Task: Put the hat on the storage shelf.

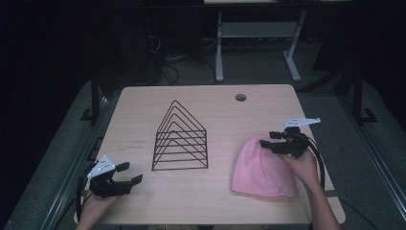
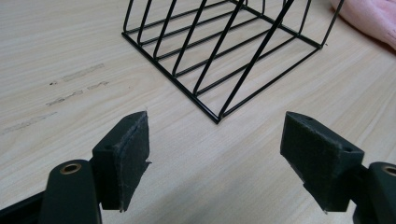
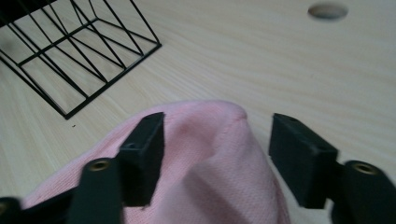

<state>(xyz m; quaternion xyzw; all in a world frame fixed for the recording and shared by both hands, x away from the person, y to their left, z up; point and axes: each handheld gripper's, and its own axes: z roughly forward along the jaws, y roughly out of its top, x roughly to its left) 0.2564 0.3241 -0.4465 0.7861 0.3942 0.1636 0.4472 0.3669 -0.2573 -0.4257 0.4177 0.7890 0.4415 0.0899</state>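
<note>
Right tongs [image 3: 217, 154] spread over pink beanie [image 1: 262, 167] crown, right tabletop edge; left tongs [image 1: 125, 176] released. Risk: shallow pinch, knit slips.

Left gripper [image 1: 125, 176] low at the near left, right gripper [image 1: 276, 142] farther forward, both fingers [image 2: 127, 154] spread wide.

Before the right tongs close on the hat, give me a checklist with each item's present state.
1. Right tongs open: ok, jaws stand wide apart.
2. Hat between the jaws: ok, its rounded top lies in the gap in the right gripper view.
3. Jaws low enough to catch fabric: cannot tell.
4. Hat clear of the rack: ok, bare table lies between them.
5. Left tongs out of the way: ok, open over bare table near the front left corner.
6. Rack upright: ok.
</note>
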